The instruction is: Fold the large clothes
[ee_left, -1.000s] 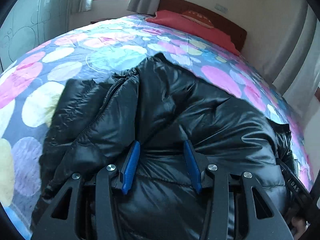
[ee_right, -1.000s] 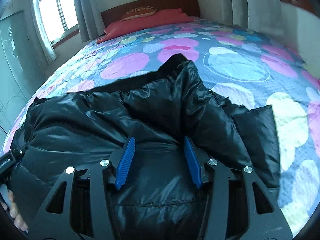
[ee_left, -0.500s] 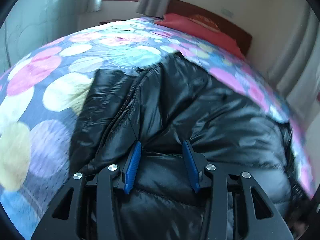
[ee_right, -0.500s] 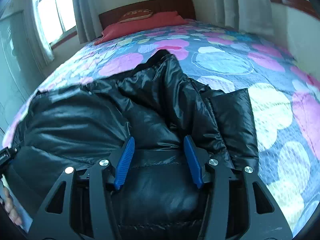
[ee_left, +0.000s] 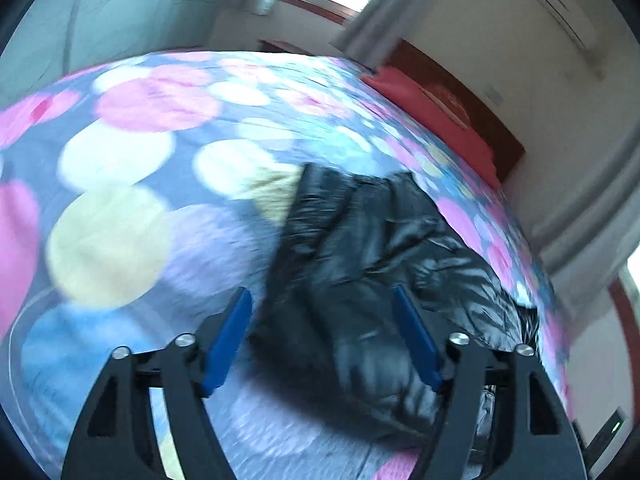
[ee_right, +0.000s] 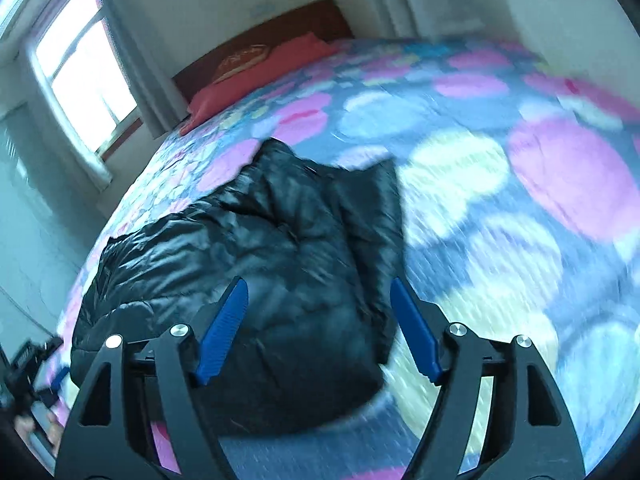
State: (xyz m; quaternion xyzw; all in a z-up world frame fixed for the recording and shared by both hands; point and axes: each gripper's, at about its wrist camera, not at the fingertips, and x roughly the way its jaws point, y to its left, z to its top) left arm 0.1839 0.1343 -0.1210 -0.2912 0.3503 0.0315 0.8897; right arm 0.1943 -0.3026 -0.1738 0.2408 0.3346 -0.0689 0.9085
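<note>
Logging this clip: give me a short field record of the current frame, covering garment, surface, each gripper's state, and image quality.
garment: black puffer jacket, bunched in a heap, lying on the bed
surface: bedspread with pastel circles; red pillow by the wooden headboard
left gripper: open, holding nothing, jacket beyond its fingers
right gripper: open, holding nothing, above the jacket's near end
image quality: both views motion-blurred
fold status: cannot tell whether finished

Glossy black jacket (ee_right: pixel 256 256) on a bed (ee_right: pixel 500 208) patterned blue with pink, white, yellow circles; red pillow (ee_right: pixel 260 76); blue fingers (ee_right: pixel 222 332).
</note>
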